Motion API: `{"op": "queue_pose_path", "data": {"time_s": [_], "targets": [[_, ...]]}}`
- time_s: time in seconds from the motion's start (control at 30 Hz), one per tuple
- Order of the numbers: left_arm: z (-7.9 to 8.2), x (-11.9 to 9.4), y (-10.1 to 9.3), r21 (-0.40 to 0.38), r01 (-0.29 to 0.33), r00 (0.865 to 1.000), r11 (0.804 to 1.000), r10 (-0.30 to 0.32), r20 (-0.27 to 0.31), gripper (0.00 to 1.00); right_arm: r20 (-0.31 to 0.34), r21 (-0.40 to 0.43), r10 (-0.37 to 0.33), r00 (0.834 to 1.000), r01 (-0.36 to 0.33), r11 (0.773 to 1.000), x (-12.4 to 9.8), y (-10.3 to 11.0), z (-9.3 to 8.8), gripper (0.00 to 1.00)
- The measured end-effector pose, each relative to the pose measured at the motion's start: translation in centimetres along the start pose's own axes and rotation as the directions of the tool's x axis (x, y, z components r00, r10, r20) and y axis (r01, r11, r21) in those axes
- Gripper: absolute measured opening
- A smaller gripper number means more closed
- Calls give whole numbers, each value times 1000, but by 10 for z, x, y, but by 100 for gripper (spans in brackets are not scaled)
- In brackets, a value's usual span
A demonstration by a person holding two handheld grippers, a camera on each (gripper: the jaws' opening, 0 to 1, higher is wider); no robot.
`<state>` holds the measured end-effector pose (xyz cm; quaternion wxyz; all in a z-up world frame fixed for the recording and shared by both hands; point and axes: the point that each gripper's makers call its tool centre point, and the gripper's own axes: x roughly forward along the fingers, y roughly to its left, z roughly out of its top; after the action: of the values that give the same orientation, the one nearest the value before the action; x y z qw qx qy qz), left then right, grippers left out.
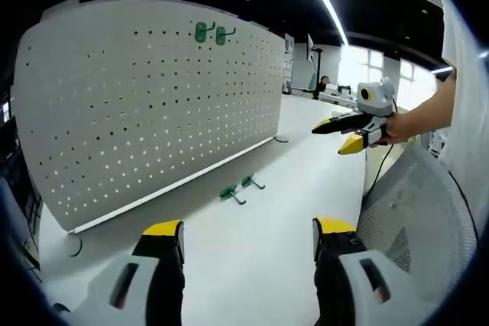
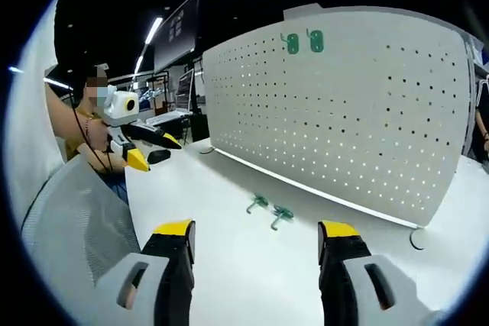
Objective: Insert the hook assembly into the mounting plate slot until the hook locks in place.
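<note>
Two green hooks (image 1: 241, 187) are seen lying loose on the white worktop (image 1: 252, 257) in front of the upright pegboard (image 1: 153, 97), while two more green hooks (image 1: 210, 33) are mounted near its top edge. The left gripper (image 1: 248, 238) and right gripper (image 2: 256, 242) are held with jaws spread wide and nothing between them, well short of the loose hooks.

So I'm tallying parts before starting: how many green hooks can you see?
4. Two hooks hang side by side near the pegboard's top edge; two more lie together on the white table before the board. None seems hidden.
</note>
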<state>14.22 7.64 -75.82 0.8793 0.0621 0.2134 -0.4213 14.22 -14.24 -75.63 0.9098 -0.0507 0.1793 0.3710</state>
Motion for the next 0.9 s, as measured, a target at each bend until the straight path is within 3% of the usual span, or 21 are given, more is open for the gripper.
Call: {"op": "queue_pose_path", "data": {"time_s": [0.3,0.9], "targets": [[-2,2,-2,-5,4,1000,1000,-4,4,70,-66,8,0,998,0,1000,0,2,-17,65],[1,19,5,33,35,999,999,-33,-35,70,-69,31,-9,998,11,999,-2,-3,-21,65]]}}
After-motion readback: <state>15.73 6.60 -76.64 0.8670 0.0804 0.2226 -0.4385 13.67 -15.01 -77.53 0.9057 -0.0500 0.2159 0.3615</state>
